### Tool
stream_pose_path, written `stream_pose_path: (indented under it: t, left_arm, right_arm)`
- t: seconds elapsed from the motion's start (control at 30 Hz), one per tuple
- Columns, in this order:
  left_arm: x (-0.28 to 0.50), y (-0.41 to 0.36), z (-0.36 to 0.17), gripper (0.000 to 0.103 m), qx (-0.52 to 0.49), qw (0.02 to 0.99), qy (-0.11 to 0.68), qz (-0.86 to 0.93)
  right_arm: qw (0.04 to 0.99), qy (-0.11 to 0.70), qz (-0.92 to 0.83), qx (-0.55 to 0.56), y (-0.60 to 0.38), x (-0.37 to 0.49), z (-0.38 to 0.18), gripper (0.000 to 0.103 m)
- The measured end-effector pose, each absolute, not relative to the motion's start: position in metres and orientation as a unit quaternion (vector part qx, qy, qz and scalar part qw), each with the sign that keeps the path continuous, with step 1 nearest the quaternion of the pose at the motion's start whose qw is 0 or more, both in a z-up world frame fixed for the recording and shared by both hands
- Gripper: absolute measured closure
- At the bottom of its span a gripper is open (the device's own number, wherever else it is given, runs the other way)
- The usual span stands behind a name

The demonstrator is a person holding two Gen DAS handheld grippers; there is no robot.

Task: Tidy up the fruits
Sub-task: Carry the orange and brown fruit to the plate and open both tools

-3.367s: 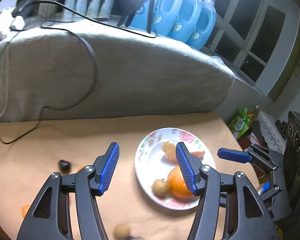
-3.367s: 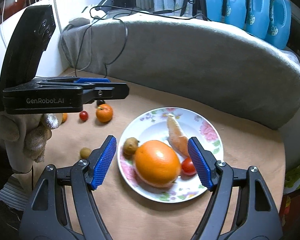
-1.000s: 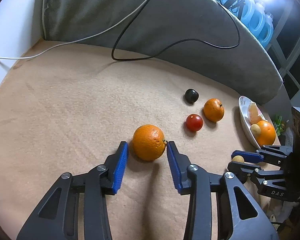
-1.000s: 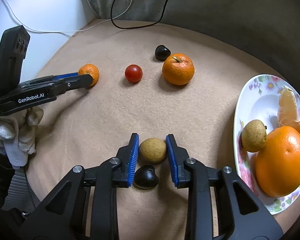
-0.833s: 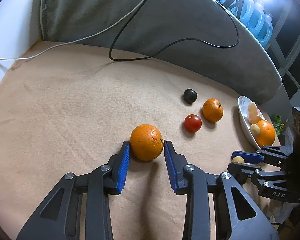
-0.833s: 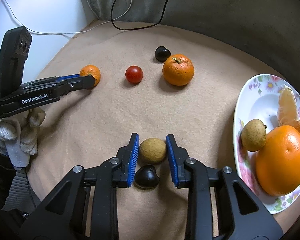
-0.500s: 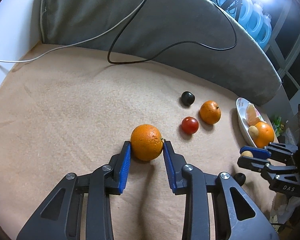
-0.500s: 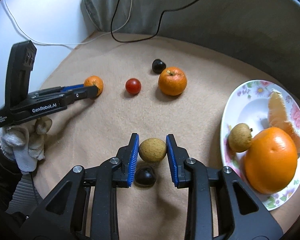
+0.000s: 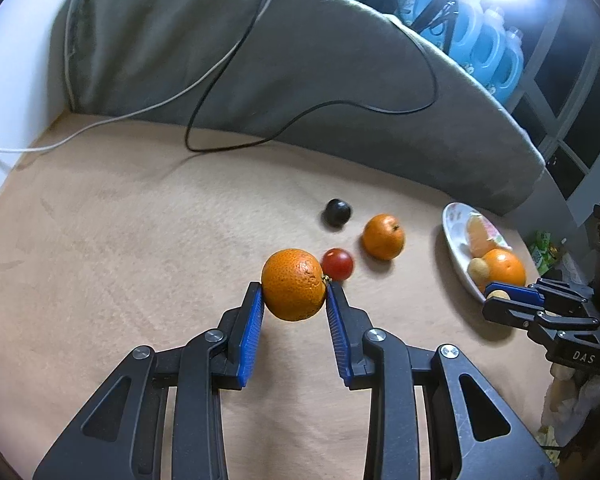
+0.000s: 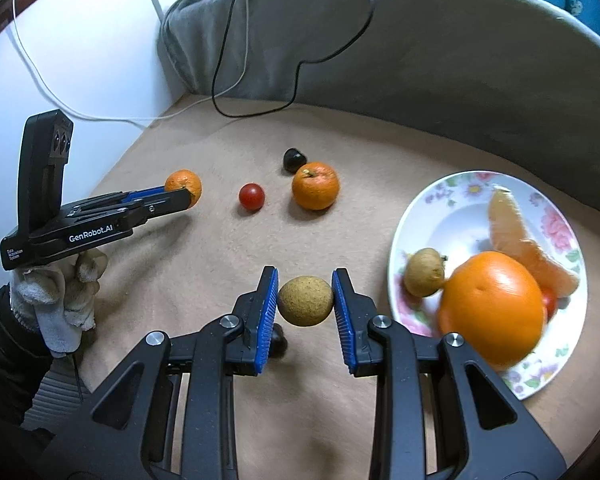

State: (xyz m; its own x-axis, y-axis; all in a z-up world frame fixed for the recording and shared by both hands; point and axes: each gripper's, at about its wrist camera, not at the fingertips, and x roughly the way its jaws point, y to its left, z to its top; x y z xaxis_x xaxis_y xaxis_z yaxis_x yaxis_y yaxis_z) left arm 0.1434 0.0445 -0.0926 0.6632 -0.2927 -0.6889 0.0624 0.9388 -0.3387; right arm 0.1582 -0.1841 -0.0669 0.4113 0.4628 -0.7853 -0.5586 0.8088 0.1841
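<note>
Through my left wrist camera, my left gripper (image 9: 294, 302) is clenched on a small orange (image 9: 293, 284), its blue pads pressed to either side, and the fruit looks lifted clear of the tan table (image 9: 120, 248). The flowered plate (image 9: 456, 256) lies well off to the right of this gripper, so I judge the coming carry must sweep rightward past the cherry tomato (image 9: 337, 264), the loose mandarin (image 9: 383, 236) and the dark fruit (image 9: 337, 212) beyond them. The plate already holds a big orange (image 9: 504, 266), a citrus segment and a small brown fruit. Through my right wrist camera, my right gripper (image 10: 305, 300) is grasping a round tan fruit (image 10: 305, 301) between its pads, above a dark fruit (image 10: 278, 344) left on the table. Here the plate (image 10: 460, 208) sits just to the right and close by, so this hand is the nearer one and has the shorter trip. On the plate are the large orange (image 10: 492, 312), a peeled segment (image 10: 520, 236), a brown fruit (image 10: 424, 272) and a red tomato mostly hidden behind the orange. Free space remains toward the plate's far side.
</note>
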Motion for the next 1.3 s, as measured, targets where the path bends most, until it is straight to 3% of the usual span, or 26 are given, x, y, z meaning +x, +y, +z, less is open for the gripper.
stream_pose_path:
  t: [0.6, 1.3]
  left_arm:
    - [0.162, -0.022, -0.069, 0.073, -0.125, 0.901, 0.381, -0.165]
    - [0.199, -0.096, -0.062, 0.073, -0.100, 0.888, 0.390, -0.223]
  right_arm:
    - [0.874, 0.424, 0.237, -0.001, -0.273, 0.159, -0.044, 0.074]
    - [0.880, 0.429, 0.202, 0.034, -0.331, 0.177, -0.057, 0.074]
